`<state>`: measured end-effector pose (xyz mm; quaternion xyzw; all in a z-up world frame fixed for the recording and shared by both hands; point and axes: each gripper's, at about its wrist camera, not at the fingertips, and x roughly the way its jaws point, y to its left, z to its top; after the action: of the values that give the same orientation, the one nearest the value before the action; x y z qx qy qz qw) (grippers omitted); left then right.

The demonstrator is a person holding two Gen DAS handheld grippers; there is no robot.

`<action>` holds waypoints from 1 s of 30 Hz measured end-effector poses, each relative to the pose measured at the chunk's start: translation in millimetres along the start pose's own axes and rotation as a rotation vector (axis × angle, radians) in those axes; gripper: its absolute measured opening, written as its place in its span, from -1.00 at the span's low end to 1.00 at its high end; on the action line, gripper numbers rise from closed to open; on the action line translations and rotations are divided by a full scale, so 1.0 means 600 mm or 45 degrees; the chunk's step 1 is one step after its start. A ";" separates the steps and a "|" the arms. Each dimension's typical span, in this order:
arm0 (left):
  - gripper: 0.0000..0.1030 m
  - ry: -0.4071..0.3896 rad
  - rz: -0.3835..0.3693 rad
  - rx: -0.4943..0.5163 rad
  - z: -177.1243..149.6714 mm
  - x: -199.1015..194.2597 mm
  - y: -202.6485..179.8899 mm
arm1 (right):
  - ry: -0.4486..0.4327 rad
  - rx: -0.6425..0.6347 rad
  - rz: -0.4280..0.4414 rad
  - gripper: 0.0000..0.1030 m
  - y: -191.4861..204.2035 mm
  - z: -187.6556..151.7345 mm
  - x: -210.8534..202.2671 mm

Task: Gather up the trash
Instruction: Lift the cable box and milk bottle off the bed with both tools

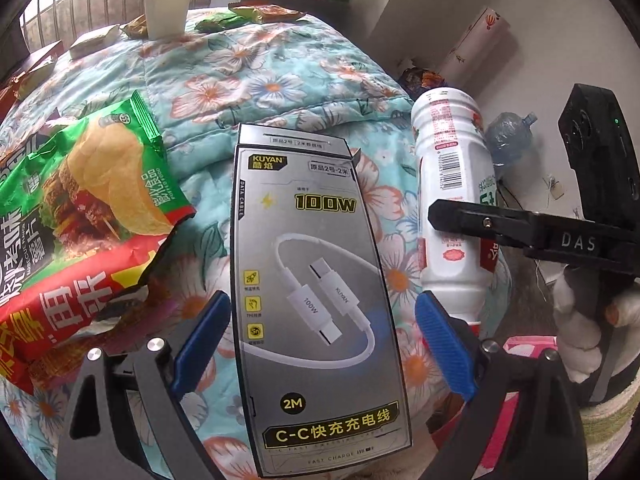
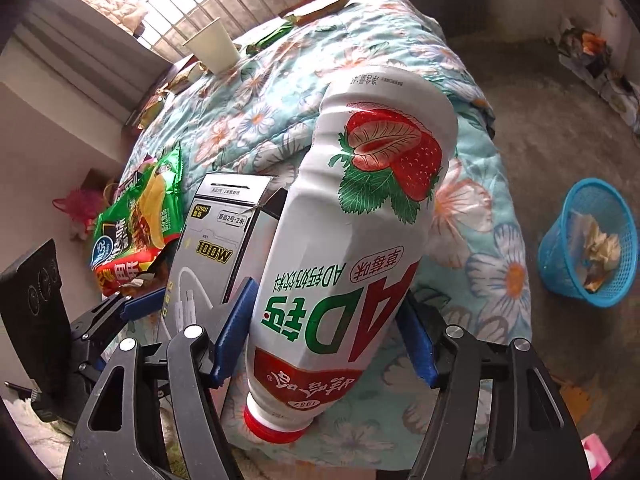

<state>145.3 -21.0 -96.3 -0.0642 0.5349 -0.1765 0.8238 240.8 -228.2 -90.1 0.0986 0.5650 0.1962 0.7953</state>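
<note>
A grey charging-cable box (image 1: 316, 292) lies on the flowered quilt (image 1: 260, 80). My left gripper (image 1: 322, 320) stands open around it: the left blue pad is at the box's edge and the right pad stands clear of it. My right gripper (image 2: 324, 332) is shut on a white strawberry milk bottle (image 2: 360, 208), red cap toward the camera, with its sides dented. In the left wrist view the bottle (image 1: 448, 148) stands just right of the box, with one right finger (image 1: 480, 224) across it. The box (image 2: 208, 256) sits left of the bottle in the right wrist view.
Green and red chip bags (image 1: 92, 200) lie left of the box. A paper cup (image 1: 164, 8) and several snack wrappers (image 1: 264, 14) sit at the quilt's far end. A blue mesh basket (image 2: 560, 280) holding crumpled trash stands on the floor to the right. A gloved hand (image 1: 580, 332) grips the right tool.
</note>
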 end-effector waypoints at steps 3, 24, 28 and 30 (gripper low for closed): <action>0.77 -0.020 0.051 0.035 0.004 0.009 -0.009 | 0.019 -0.055 0.020 0.23 0.002 -0.008 -0.014; 0.61 -0.071 0.221 0.172 -0.002 0.030 -0.017 | -0.194 0.195 -0.129 0.39 0.002 -0.046 -0.020; 0.62 -0.095 0.253 0.221 -0.007 0.023 -0.027 | -0.202 0.160 -0.213 0.42 0.019 -0.049 -0.019; 0.62 -0.103 0.262 0.249 -0.012 0.021 -0.032 | -0.199 0.146 -0.217 0.42 0.026 -0.050 -0.015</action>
<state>139.0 -43.0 -104.3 0.0647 0.4853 -0.1397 0.8607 207.0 -220.2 -86.6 0.1106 0.5178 0.0868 0.8439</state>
